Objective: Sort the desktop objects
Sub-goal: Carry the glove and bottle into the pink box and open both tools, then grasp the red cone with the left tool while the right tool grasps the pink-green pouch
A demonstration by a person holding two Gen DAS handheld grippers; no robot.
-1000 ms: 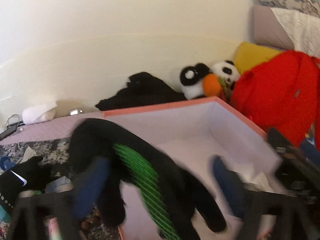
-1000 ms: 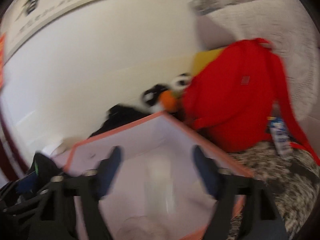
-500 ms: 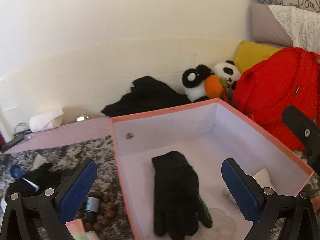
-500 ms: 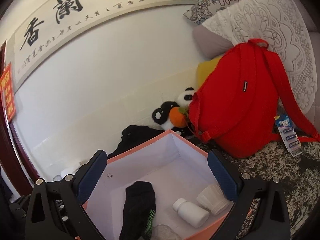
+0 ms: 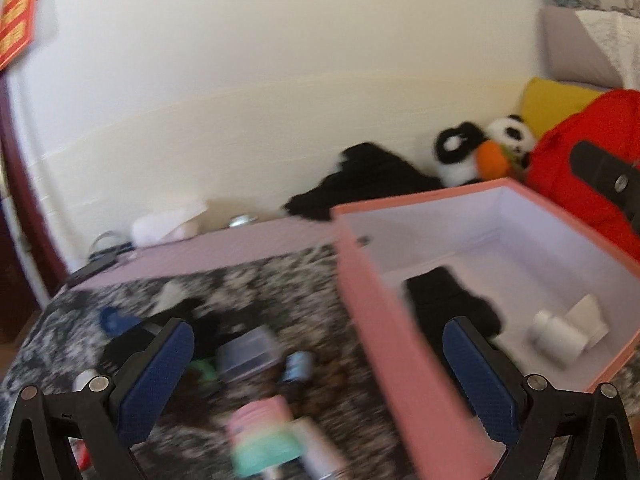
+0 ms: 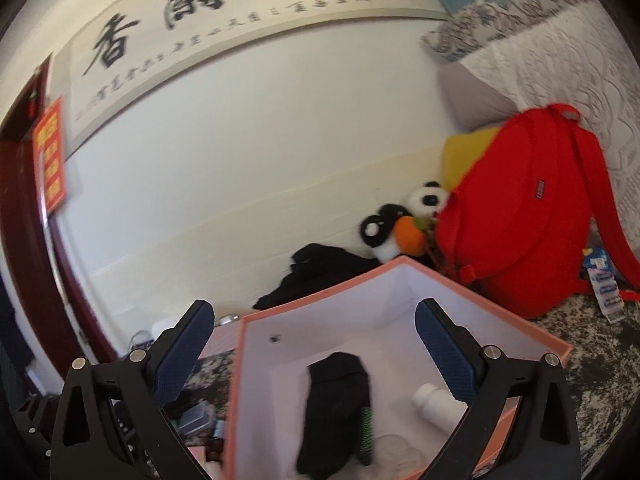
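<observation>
Pink box (image 5: 384,320): right of the loose clutter, holding a black glove (image 6: 338,396).
Left gripper (image 5: 316,372): spread wide, empty, nearer the clear case (image 5: 246,354) (blurred), just ahead.
Right gripper (image 6: 316,356): wide, empty, over the box.

Each tool — left tool (image 5: 318,364), right tool (image 6: 314,354) — has black arms, blue textured pads, silver screws.

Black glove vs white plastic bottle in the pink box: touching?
Apart. The right wrist view shows bare white box floor between the black glove and the white plastic bottle inside the pink box.
</observation>
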